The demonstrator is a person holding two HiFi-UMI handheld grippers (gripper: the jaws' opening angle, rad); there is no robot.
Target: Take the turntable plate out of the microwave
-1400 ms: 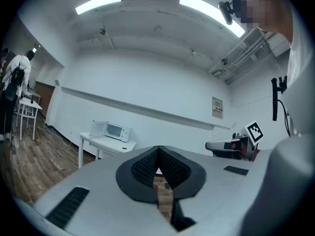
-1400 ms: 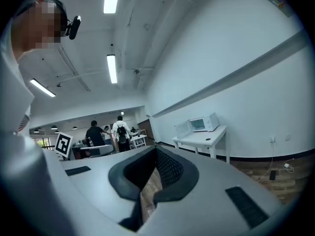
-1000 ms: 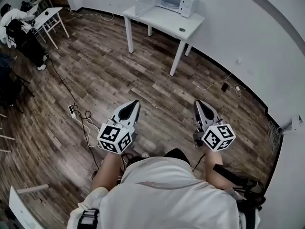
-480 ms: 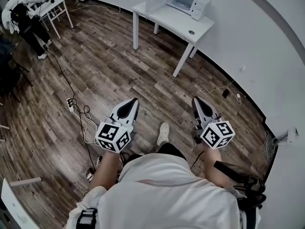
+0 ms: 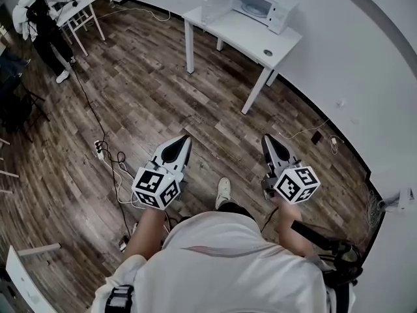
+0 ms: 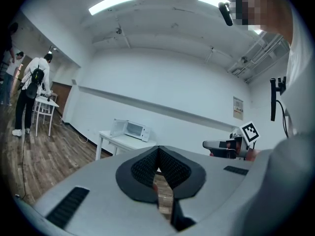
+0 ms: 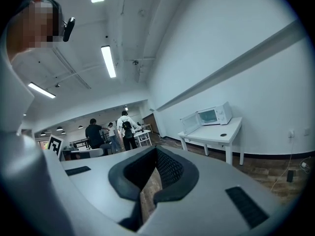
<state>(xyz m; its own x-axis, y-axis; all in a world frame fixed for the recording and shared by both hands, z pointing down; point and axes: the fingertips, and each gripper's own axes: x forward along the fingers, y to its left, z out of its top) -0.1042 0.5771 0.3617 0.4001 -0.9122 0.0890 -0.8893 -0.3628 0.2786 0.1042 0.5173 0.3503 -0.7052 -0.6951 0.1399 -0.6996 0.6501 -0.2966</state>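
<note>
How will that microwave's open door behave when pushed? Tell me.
The door stands swung open, so it would likely swing freely at a light push. The microwave looks boxy and flat-based on the white table, so it probably slides rather than tips.

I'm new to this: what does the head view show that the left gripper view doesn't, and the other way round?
Only the head view: a power strip with cables on the floor, the person's shoe, and the marker cube on the left gripper. Only the left gripper view: ceiling lights and a wall poster. Both: the white microwave, door open, on the white table, and the right gripper.
</note>
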